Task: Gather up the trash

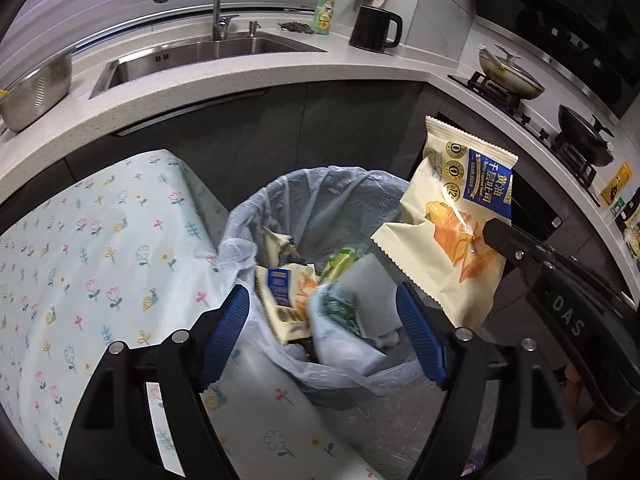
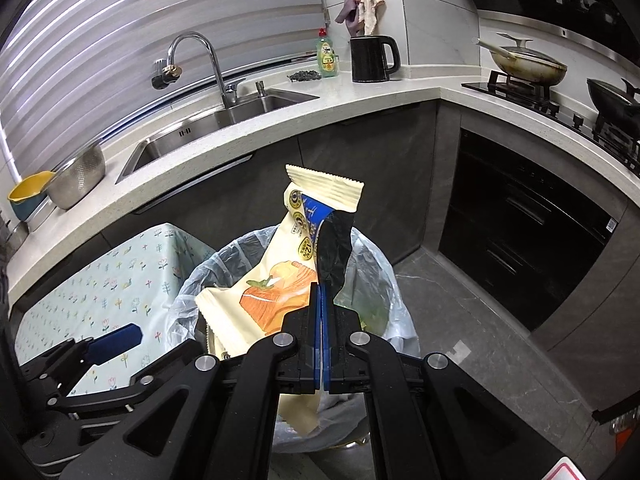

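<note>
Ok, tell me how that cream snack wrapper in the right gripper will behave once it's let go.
The snack wrapper looks floppy: it creases and bends around the shut right gripper. Probably light and empty, so it may flutter. Hanging over the lined trash bin, it should likely land inside.

Both wrist cams look steeply down, close over the lined trash bin (image 1: 320, 208) (image 2: 372, 276), left one nearest. They share the bin, floral tablecloth (image 1: 100, 248) (image 2: 120, 280), sink (image 1: 208, 56) (image 2: 224, 120) and countertop's corner.

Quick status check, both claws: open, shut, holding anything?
Left claw: open, holding nothing, over the trash bin.
Right claw: shut on the cream snack wrapper, above the bin.
</note>
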